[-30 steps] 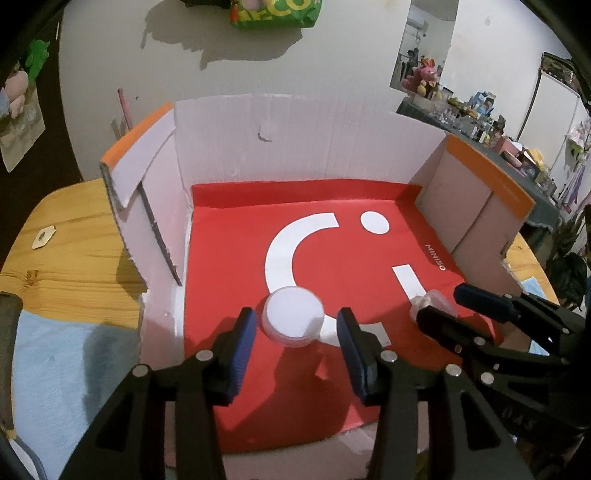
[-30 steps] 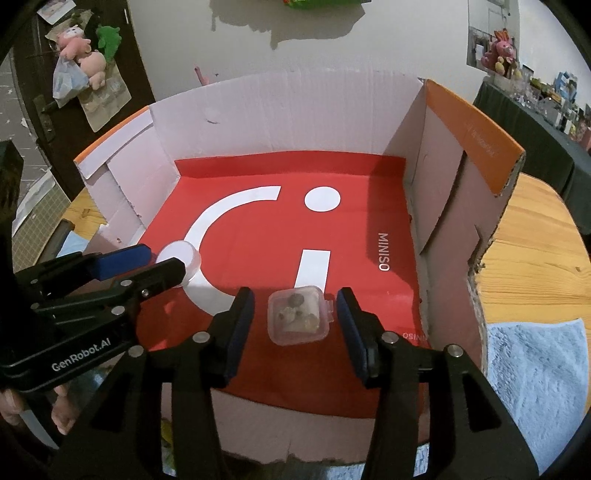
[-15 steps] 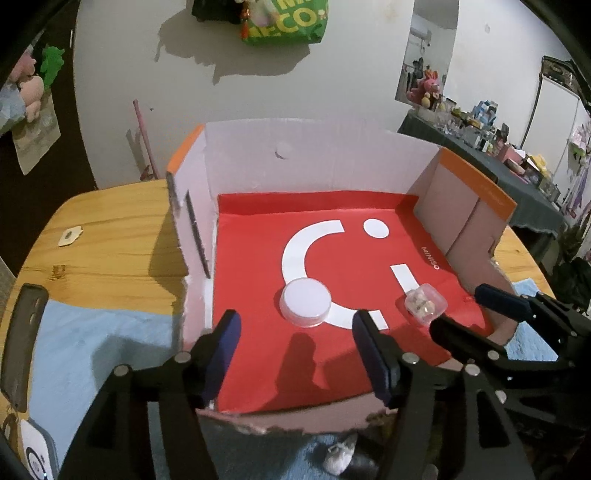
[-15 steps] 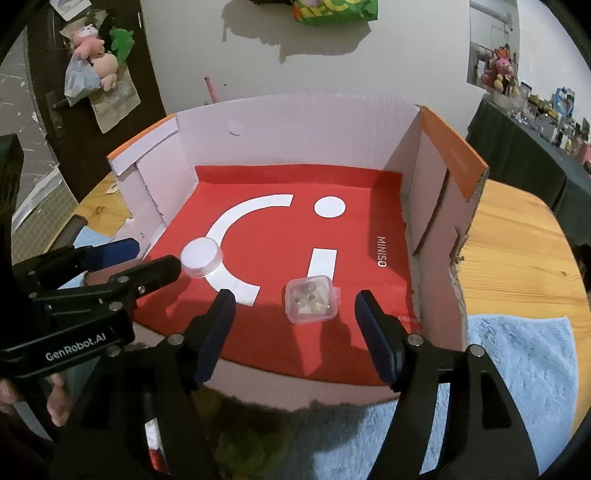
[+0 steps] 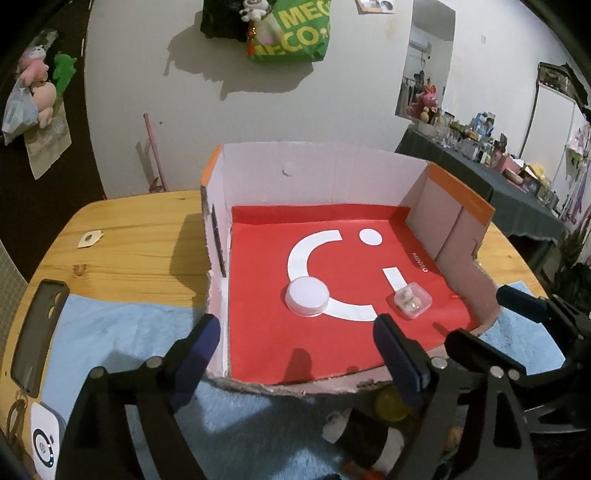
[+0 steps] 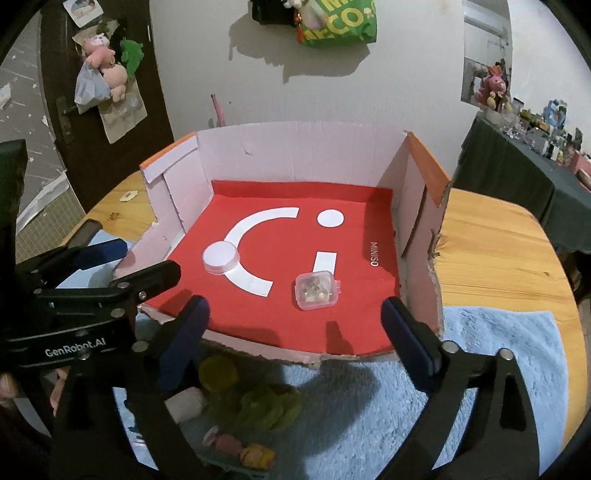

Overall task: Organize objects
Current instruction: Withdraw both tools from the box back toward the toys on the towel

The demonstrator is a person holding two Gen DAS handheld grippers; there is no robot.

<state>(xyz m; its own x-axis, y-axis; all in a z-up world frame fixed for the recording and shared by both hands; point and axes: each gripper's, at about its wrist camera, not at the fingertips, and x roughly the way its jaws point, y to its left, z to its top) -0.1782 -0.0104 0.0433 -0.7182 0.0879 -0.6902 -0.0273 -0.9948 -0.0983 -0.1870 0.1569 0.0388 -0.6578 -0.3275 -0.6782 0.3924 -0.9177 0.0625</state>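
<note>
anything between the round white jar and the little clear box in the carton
Nothing stands between them. Between the round white jar and the little clear box lies only the red liner with its white curved stripe. The right wrist view shows it best.

White wall (image 5: 354, 110) behind, green shopping bag (image 5: 291, 33) hanging on it. Dark door (image 6: 74, 110) at left, plush toys (image 6: 107, 74) hung on it. Wooden table (image 5: 122, 236). Cluttered side table, dark cloth (image 5: 517, 184), at right.
</note>
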